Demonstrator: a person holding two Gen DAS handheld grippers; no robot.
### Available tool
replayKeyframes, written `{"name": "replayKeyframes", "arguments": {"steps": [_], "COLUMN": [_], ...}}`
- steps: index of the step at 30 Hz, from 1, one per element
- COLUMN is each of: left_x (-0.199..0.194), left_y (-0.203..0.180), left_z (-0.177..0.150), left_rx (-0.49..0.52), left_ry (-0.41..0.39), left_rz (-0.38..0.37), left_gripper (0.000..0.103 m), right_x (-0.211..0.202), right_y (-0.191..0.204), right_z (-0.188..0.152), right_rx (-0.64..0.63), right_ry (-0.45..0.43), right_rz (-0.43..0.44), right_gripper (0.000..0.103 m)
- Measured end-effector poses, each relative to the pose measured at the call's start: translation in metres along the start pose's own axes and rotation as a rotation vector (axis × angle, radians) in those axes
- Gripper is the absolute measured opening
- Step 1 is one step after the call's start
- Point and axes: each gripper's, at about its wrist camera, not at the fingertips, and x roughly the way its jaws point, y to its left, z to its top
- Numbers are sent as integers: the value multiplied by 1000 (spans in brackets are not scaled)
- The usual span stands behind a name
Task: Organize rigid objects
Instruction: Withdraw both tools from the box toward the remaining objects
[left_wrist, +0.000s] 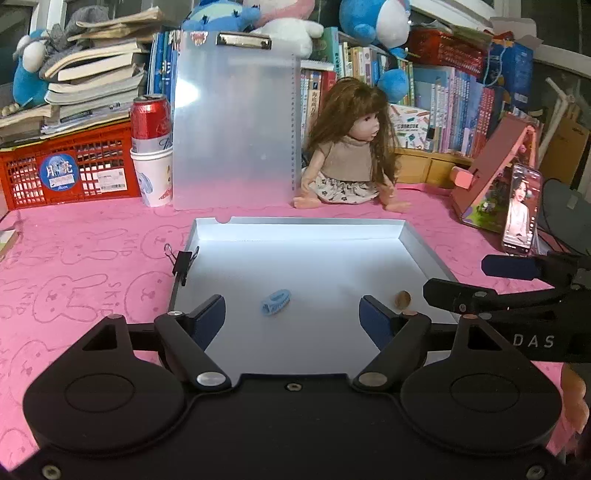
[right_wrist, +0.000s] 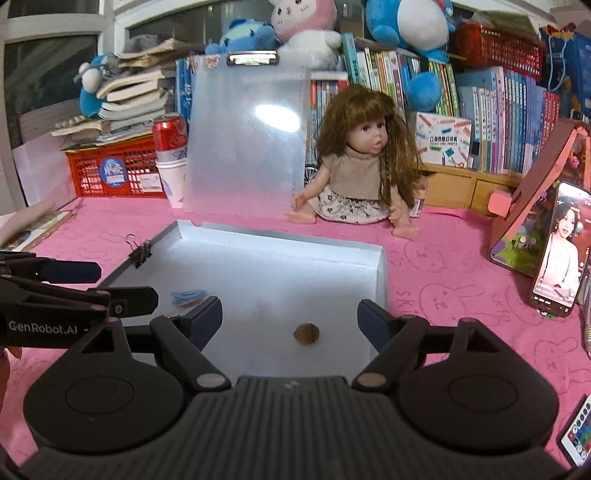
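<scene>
Left wrist view: both hand-held grippers, left and right, are hanging released over the white tray, the blue clip and walnut lying inside it.

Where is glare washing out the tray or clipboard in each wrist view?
Left wrist view: the tray far wall glows white; the clipboard shows only soft sheen. Right wrist view: a bright hotspot sits on the clipboard; the tray's far wall is overexposed.

left gripper: jaws wide apart, nothing between, tilted down | right gripper: jaws wide apart, nothing between, tilted down | side by side, near edge; fingers partly seen
</scene>
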Motion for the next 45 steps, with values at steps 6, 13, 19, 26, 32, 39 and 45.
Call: {"name": "replayKeyframes", "arguments": {"steps": [6, 13, 19, 26, 32, 39, 45], "left_x": [-21, -40, -50, -60, -69, -81, -88], "left_y": [-6, -10, -13, -10, -4, 1, 2], "left_z": [-16, -30, -38, -56, -76, -103, -120], "left_rx": [12, 12, 14, 12, -4, -26, -30], "left_ry": [-9, -23, -25, -33, -36, -39, -33], "left_rz": [-6, -16, -18, -8, 4, 24, 38], "left_gripper": [80, 80, 80, 80, 80, 78, 67], "right_x": [-22, -40, -48, -57, -67, -79, -83], "right_y": [0, -1, 0, -4, -10, -18, -18], "right_z": [-10, -24, -37, -51, -70, -95, -112], "right_rx": [-12, -24, -33, -19, -2, 31, 38], "right_ry": [-41, -68, -73, -86, -92, -82, -65], "right_rz": [10, 8, 0, -4, -23, -25, -34], "right_gripper": [90, 91, 92, 92, 92, 91, 86]}}
